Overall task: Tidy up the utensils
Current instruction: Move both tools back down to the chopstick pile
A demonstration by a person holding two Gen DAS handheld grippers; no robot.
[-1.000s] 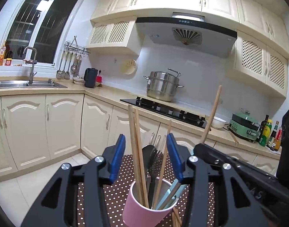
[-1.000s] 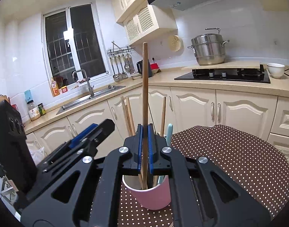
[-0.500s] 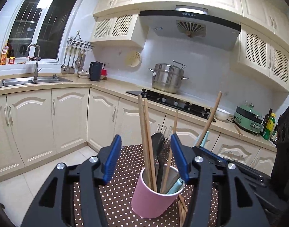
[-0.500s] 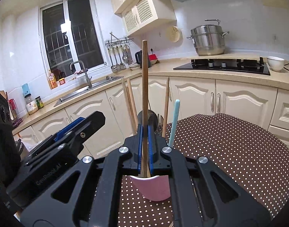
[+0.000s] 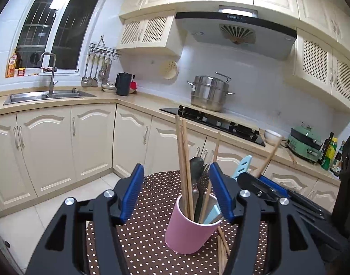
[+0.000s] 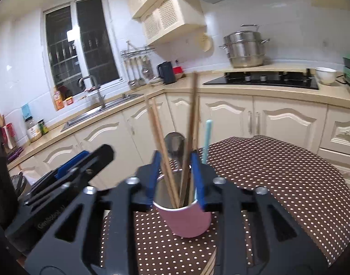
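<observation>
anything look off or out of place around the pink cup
Yes: a few wooden chopsticks lie flat on the dotted tablecloth beside the pink cup, while the rest stand inside it. The cup is upright and nothing has spilled.

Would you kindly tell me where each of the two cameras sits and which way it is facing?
Left wrist view: on the left tool, facing the stove wall across the pink utensil cup; its own black arms show, and the right tool enters from the right.
Right wrist view: on the right tool, facing the window and sink corner over the cup; the left tool shows at left.
Shared: cup, dotted brown tablecloth, steel steamer pot.
</observation>
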